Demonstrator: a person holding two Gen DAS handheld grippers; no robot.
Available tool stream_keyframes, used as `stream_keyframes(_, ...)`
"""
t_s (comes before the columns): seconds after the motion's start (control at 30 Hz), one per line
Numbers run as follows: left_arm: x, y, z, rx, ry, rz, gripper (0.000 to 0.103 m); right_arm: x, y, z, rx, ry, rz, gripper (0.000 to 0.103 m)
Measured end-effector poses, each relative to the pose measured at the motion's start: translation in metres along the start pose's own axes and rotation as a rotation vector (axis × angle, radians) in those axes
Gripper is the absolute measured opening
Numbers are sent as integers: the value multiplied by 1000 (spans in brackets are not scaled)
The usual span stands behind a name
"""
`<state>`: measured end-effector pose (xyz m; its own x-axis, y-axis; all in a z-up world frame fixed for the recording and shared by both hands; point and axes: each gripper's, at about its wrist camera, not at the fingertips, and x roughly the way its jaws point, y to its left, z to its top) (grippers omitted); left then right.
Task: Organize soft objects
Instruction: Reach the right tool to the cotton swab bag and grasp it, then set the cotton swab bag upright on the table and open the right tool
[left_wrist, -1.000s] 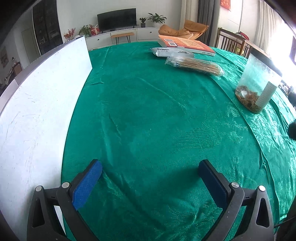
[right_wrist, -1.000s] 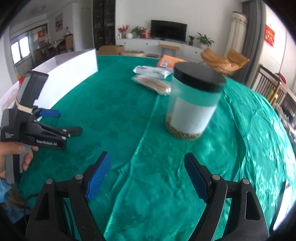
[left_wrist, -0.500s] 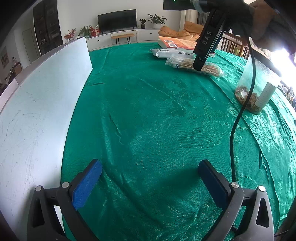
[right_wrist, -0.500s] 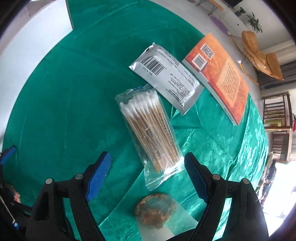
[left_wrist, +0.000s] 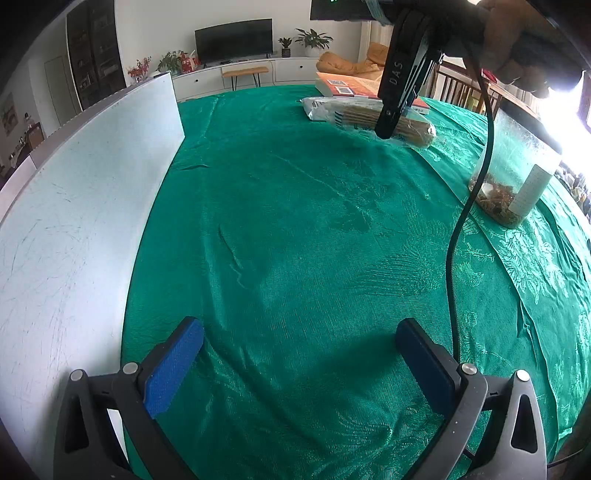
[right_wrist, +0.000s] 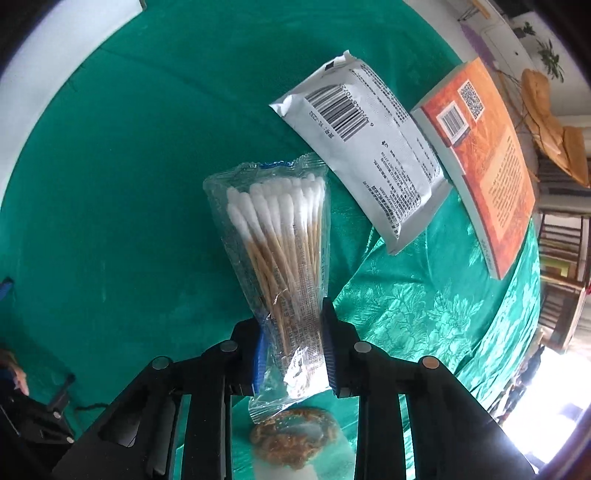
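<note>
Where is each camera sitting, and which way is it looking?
Left wrist: sits low on the open left claw, looking across the green tablecloth; shows its blue fingers and the right claw reaching down.
Right wrist: sits on the right claw, looking down at the table; its fingers pinch the bag of cotton swabs.
Both see: swabs, white packet, orange book, jar.

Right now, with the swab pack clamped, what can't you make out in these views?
- Clear bag of wooden cotton swabs: lower end hidden between right gripper fingers; left view, the gripper covers part of it.
- Clear plastic jar: top lost in window glare, left view.
- Silver foil pouch: print too small.
</note>
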<state>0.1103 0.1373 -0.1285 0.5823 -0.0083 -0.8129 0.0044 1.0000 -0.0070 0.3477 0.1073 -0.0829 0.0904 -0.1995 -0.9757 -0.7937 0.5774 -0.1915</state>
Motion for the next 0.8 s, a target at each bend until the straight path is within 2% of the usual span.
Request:
stream_keyframes(0.13, 0, 0, 0, 0, 0, 0, 103, -56, 5, -24, 72, -182, 76, 26)
stream_keyframes(0.23, 0, 0, 0, 0, 0, 0, 103, -108, 0, -64, 143, -351, 180, 26)
stream_keyframes(0.37, 0, 0, 0, 0, 0, 0, 103, -169, -9, -152, 244, -563, 359, 26)
stream_keyframes(0.43, 0, 0, 0, 0, 0, 0, 103, -188, -8, -194, 293, -622, 435, 26)
stream_keyframes(0.53, 0, 0, 0, 0, 0, 0, 103, -193, -23, -266, 362, -660, 492, 27)
stream_keyframes(0.6, 0, 0, 0, 0, 0, 0, 103, -183, -30, -308, 427, -666, 484, 27)
stream_keyframes(0.63, 0, 0, 0, 0, 0, 1, 103, -173, -36, -325, 472, -650, 448, 28)
stream_keyframes(0.7, 1, 0, 0, 0, 0, 1, 103, -135, -54, -338, 578, -584, 342, 28)
stream_keyframes(0.8, 1, 0, 0, 0, 0, 1, 103, -69, -88, -341, 712, -492, 207, 28)
